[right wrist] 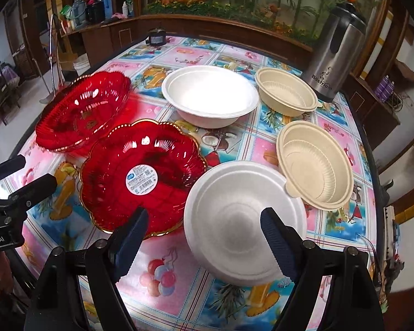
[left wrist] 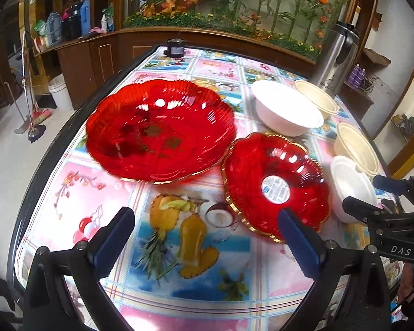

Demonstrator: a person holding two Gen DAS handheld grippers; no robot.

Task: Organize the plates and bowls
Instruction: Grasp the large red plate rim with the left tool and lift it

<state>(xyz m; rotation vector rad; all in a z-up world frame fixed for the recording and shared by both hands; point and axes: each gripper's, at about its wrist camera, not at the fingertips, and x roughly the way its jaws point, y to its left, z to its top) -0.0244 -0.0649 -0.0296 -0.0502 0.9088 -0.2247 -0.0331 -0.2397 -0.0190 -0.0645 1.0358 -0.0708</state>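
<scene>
1. The left hand-held gripper [left wrist: 205,244] was wide open and held nothing. It hung over the worktop [left wrist: 179,289], above a drawing of fruit.
2. The right hand-held gripper [right wrist: 201,244] was wide open too, and it held nothing. An upside-down white bowl [right wrist: 244,220] sat right in front of it, between its two fingers but not touching them.
3. The small red plate [right wrist: 140,179] with a round sticker lay just to the left of the right hand-held gripper and ahead of the left one's right finger. The big red plate [left wrist: 160,129] lay farther ahead of the left hand-held gripper, and its edge seemed to lie over the small plate's edge.
4. Three more bowls sat ahead of the right hand-held gripper: one tan bowl [right wrist: 316,164] near on the right, touching the upside-down bowl, another tan bowl [right wrist: 287,92] farther off, and a big white bowl [right wrist: 209,96] far ahead.
5. I think the step was to pick the first dish to stack, likely the upside-down bowl.
6. To do it well, the right hand-held gripper should go down low and pinch the bowl's rim, not its round top, which looks slippery.
7. It should squeeze softly, since the bowl looks like light foam and could dent.
8. It should lift straight up so the tan bowl next to it does not get bumped.
</scene>
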